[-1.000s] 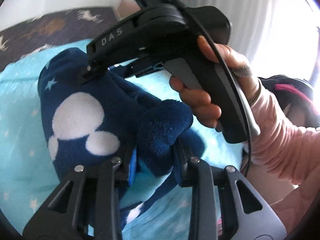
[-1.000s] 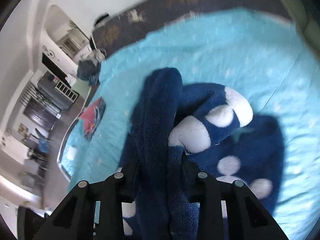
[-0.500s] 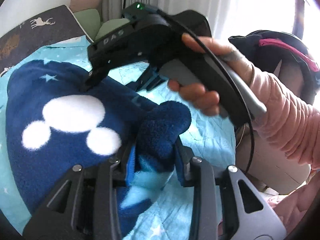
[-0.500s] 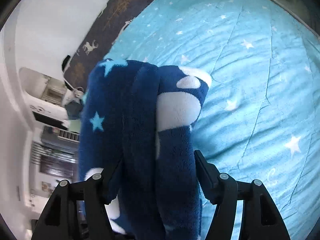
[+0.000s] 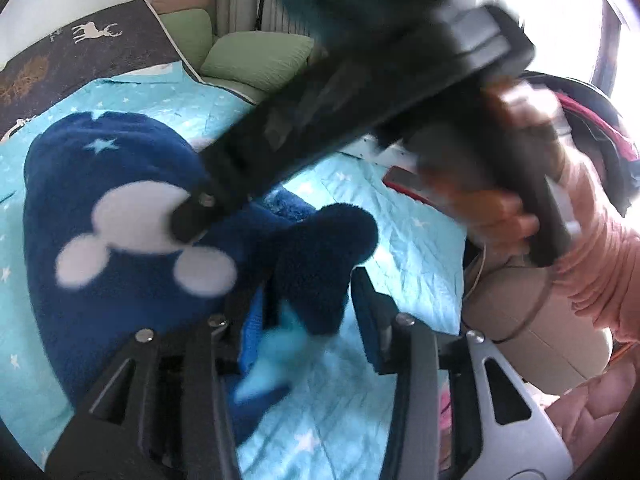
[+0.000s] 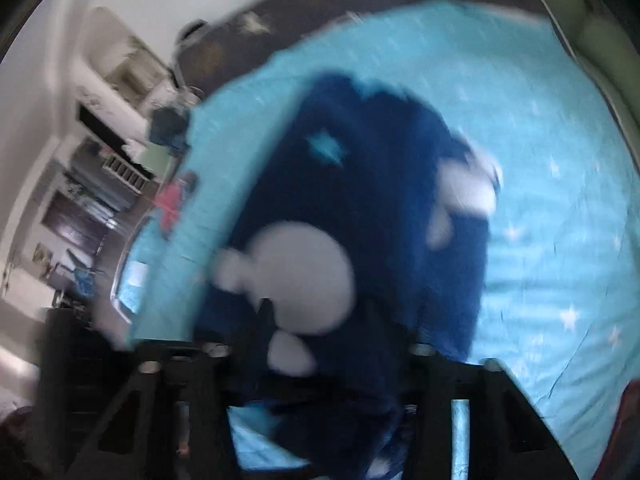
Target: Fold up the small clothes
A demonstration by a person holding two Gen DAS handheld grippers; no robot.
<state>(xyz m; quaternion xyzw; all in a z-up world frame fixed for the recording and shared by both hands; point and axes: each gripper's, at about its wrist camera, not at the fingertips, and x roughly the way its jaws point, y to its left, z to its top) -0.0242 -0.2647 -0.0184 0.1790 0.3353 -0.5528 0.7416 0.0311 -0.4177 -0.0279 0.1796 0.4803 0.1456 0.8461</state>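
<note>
- Turquoise starred bedspread under navy fleece garment; green pillows at far edge.
- Left gripper clamps a fleece fold.
- Right gripper: blurred, probably clamped on fleece; bare spread to its right.

Black gripper frame, silver screws; pink ribbed sleeve.

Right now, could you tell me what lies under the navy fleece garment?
Under the navy fleece garment the turquoise star-print quilt shows on every side. Whatever lies directly beneath it is covered. A fold of it sits between the left gripper fingers.
</note>
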